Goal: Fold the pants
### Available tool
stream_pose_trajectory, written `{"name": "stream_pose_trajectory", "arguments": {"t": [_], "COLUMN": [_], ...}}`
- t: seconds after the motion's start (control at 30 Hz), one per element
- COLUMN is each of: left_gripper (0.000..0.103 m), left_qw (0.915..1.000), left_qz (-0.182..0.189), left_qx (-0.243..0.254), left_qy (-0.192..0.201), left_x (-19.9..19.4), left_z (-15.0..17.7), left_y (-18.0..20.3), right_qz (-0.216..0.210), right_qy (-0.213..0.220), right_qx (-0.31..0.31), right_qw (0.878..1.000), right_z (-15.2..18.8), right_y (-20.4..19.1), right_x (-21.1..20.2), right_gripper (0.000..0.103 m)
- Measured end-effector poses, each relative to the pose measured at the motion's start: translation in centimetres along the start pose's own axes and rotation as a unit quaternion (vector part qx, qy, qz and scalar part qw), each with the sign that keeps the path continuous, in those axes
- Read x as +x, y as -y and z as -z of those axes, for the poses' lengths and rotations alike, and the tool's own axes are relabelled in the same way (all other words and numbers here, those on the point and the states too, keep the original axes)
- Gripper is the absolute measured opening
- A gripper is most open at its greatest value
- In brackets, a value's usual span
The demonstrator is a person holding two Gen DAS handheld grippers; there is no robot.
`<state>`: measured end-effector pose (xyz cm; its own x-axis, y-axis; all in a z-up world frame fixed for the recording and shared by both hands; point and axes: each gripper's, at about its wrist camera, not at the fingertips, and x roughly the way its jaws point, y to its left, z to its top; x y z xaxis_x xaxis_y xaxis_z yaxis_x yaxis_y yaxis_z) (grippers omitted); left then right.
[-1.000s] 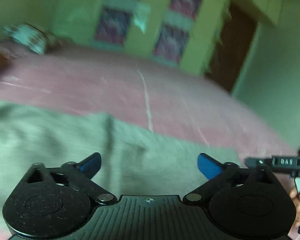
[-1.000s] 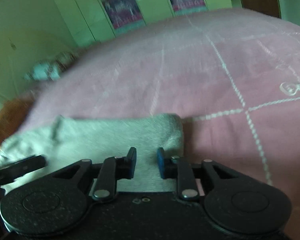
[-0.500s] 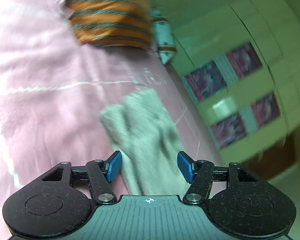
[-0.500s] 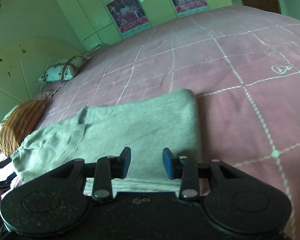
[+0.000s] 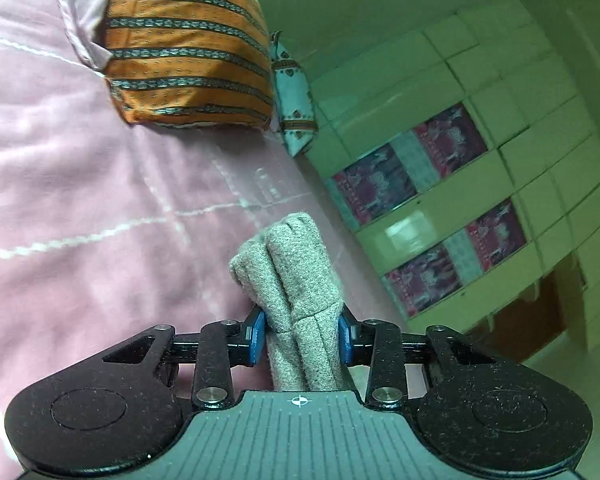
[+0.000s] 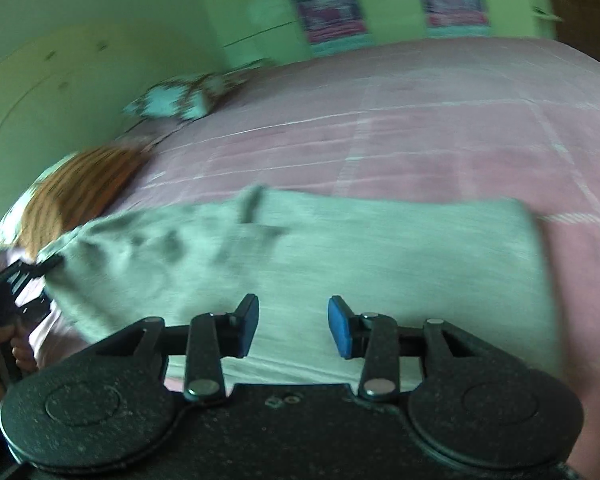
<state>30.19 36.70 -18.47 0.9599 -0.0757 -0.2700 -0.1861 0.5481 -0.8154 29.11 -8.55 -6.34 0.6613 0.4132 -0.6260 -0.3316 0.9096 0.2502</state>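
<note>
Left wrist view: left tool [image 5: 301, 334], lower centre, closing on bunched pants [image 5: 296, 280]; right tool [image 6: 293, 326] empty, apart. Uneven bunch could slip, spoiling the fold.

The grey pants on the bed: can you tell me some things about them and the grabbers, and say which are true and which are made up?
1. The left gripper has bunched grey pants between its blue pads. True; its jaws are closing on the fabric.
2. The right gripper is pinching the pants. False: its pads stand apart above the cloth with nothing between them.
3. The bedsheet is pink with pale grid lines. True.
4. The orange striped pillow lies on top of the pants. False: it sits apart, further up the bed.
5. The pants are blue. False: they are grey.
</note>
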Motion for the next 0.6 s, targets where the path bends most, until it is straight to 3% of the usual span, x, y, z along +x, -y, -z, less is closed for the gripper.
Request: {"name": "stream_pose_trajectory", "arguments": {"t": [0.07, 0.13, 0.23, 0.43, 0.6], "left_gripper": [0.036, 0.036, 0.036, 0.036, 0.036], "left_qw": [0.9996, 0.9995, 0.9995, 0.9993, 0.9947], "left_qz": [-0.018, -0.012, -0.016, 0.007, 0.040], "left_qx": [-0.005, -0.014, -0.009, 0.035, 0.094], "left_qy": [-0.020, -0.027, -0.025, -0.008, -0.015], "left_x": [-0.3, -0.5, -0.5, -1.8, -1.5], "left_z": [-0.1, 0.1, -0.2, 0.2, 2.2], "left_y": [-1.4, -2.5, -1.5, 2.3, 9.3], "right_qz": [-0.014, 0.017, 0.023, 0.008, 0.010], "right_qy": [-0.016, -0.080, -0.078, -0.017, 0.013], "right_qx": [-0.041, -0.089, -0.089, -0.001, 0.124], "right_qw": [0.999, 0.993, 0.993, 1.000, 0.992], "right_z": [0.3, 1.4, 1.1, 0.4, 1.9], "right_y": [-2.2, -3.7, -3.9, 0.3, 6.7], "right_x": [2.1, 5.3, 5.7, -0.4, -4.9], "right_gripper": [0.030, 0.030, 0.031, 0.034, 0.035]}}
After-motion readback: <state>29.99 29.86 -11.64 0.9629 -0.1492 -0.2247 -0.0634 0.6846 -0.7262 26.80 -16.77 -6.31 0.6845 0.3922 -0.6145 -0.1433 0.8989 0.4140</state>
